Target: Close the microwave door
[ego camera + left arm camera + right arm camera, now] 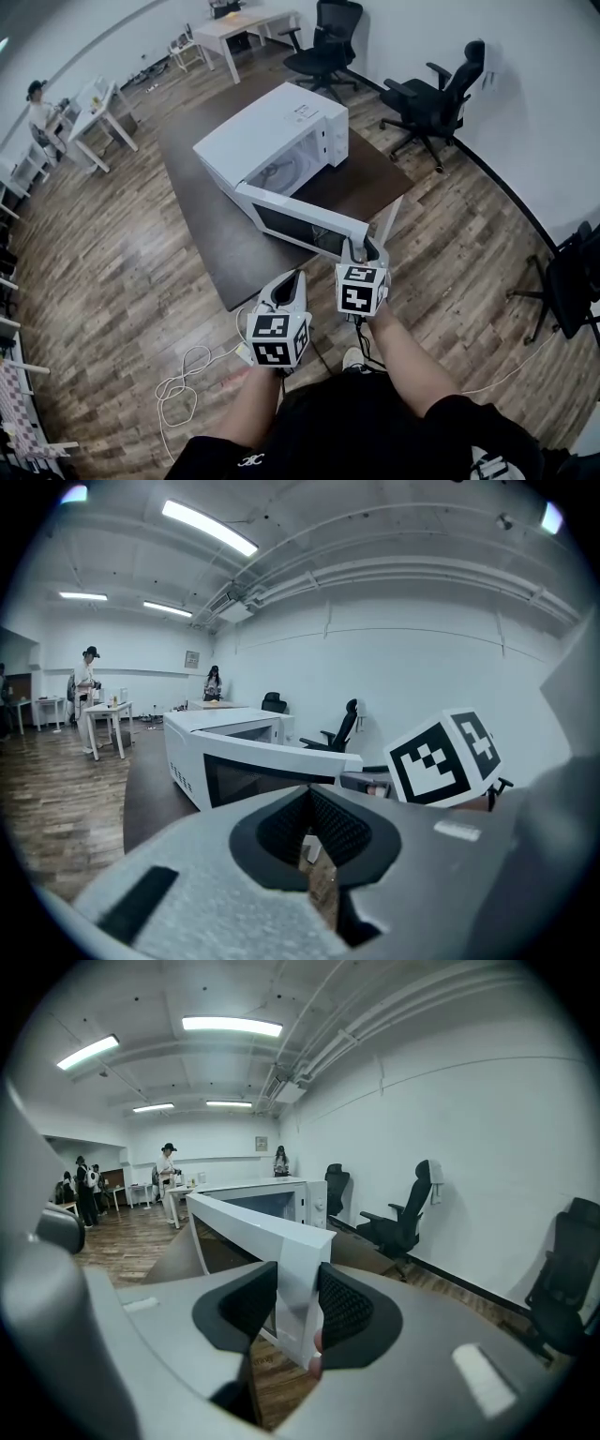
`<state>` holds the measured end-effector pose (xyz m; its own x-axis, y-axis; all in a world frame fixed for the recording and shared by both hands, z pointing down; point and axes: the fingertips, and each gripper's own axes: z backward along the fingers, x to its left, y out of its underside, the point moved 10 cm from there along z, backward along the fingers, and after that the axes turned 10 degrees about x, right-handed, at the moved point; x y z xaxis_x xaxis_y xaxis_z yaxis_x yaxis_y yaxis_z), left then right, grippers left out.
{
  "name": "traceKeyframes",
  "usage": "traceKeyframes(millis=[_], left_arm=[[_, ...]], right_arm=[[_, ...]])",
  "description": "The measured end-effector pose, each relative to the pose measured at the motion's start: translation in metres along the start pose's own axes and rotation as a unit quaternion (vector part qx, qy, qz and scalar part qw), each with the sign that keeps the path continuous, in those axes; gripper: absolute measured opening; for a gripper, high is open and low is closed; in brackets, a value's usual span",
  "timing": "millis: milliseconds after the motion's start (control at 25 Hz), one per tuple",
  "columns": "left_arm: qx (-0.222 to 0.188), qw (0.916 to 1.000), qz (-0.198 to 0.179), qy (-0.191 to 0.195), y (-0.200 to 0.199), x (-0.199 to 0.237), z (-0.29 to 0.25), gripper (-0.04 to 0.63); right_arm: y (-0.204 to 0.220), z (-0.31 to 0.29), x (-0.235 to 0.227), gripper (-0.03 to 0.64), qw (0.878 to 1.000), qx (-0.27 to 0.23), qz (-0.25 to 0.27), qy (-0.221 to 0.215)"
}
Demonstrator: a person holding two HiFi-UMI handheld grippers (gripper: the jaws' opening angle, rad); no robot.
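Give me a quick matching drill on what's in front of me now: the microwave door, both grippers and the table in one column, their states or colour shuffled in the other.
Column one:
1. microwave door
2. left gripper
3. right gripper
4. table

Column two:
A. jaws closed on the door's free edge
B. dark brown, under the microwave
C. swung open
D. jaws together, nothing between them

Pairs: 1-C, 2-D, 3-A, 4-B
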<state>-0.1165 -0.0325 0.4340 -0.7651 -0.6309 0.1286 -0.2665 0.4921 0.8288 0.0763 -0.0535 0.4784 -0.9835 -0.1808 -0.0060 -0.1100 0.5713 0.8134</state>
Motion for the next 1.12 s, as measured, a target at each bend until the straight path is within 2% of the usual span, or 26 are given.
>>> traceKeyframes(millis=[280, 480, 1120], left_arm=[[-0.004, 0.9999, 0.011, -0.011, -0.019, -0.014, -0.031, 0.011], [0.002, 1.0, 0.001, -0.005, -0.024, -0.019, -0.046, 0.011], [-0.002, 0.9998, 0.005, -0.02, -0.033, -0.03, -0.068, 0.011]], right_arm=[[-0.017, -0.023, -0.026, 0.15, 0.999, -0.004, 0.025, -0.031], [-0.021, -0.033, -0.033, 0.15, 0.999, -0.007, 0.034, -0.042], [-0.034, -0.053, -0.053, 0.151, 0.995, -0.02, 0.059, -0.078]])
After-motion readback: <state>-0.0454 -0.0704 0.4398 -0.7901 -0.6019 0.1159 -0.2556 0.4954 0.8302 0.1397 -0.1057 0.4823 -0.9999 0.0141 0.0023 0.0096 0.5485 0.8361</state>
